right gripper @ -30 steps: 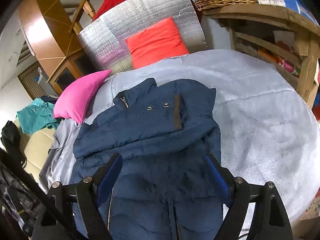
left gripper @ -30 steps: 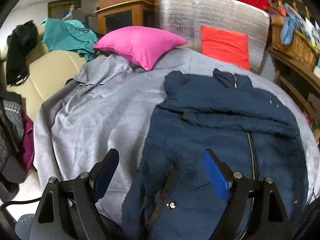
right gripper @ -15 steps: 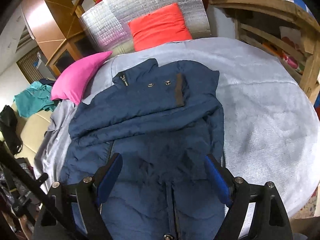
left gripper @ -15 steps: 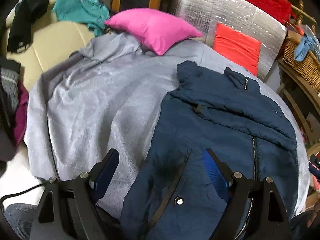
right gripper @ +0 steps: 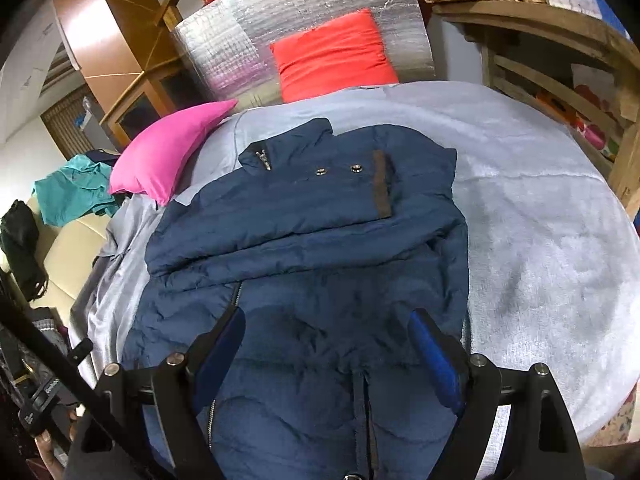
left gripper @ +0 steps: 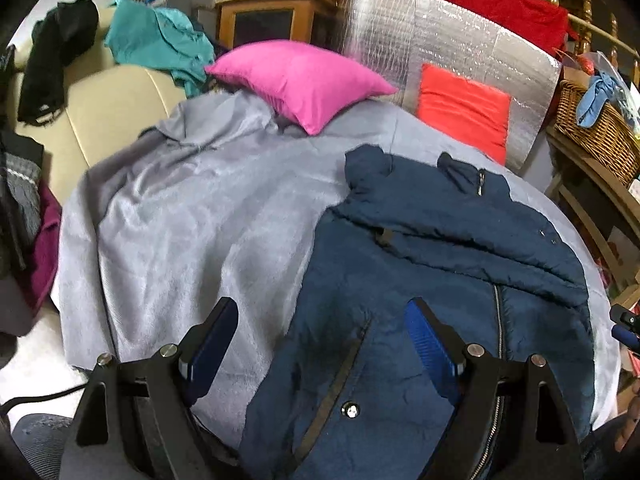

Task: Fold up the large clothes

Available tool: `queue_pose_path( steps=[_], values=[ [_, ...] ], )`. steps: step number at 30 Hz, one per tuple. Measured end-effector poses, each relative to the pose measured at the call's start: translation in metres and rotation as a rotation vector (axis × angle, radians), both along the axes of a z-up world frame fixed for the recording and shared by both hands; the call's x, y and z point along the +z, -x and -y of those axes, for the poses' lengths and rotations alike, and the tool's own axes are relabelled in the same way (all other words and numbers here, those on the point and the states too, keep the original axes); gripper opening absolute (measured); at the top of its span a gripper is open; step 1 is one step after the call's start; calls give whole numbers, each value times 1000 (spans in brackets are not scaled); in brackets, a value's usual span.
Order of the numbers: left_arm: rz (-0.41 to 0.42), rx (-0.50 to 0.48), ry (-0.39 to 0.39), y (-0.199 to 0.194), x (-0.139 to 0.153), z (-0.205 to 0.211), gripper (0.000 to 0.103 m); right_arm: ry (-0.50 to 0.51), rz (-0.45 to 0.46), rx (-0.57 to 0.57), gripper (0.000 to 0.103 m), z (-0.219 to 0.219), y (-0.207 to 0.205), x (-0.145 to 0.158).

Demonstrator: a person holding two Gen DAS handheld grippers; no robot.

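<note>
Grey blanket [left gripper: 192, 216], navy jacket [right gripper: 320, 248], hem cut off below

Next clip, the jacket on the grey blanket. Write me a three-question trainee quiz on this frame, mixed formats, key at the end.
1. True or false: a sleeve of the navy jacket is folded across its chest.
2. Which cushion leans on the silver foil panel? A pink B orange-red C teal
3. Fill in: the left gripper and right gripper are both ____.

Key: 1 true; 2 B, the orange-red cushion; 3 open, gripping nothing.
</note>
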State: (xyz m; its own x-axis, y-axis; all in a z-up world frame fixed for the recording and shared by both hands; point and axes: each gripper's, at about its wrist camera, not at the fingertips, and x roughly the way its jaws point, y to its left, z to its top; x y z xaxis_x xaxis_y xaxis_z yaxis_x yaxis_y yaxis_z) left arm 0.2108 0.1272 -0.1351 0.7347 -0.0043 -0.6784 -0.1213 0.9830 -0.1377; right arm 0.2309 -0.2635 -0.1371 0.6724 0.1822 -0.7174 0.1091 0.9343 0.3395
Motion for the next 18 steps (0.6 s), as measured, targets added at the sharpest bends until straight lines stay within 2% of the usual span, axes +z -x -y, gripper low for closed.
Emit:
queue_pose_path(
  steps=[14,18],
  values=[
    [19,33,4,-2,2,-4,86,-31,10,-30,86,10,2,0],
    [24,21,-20,-1,2,2,86,-32,8,-32,86,10,1,0]
  ],
)
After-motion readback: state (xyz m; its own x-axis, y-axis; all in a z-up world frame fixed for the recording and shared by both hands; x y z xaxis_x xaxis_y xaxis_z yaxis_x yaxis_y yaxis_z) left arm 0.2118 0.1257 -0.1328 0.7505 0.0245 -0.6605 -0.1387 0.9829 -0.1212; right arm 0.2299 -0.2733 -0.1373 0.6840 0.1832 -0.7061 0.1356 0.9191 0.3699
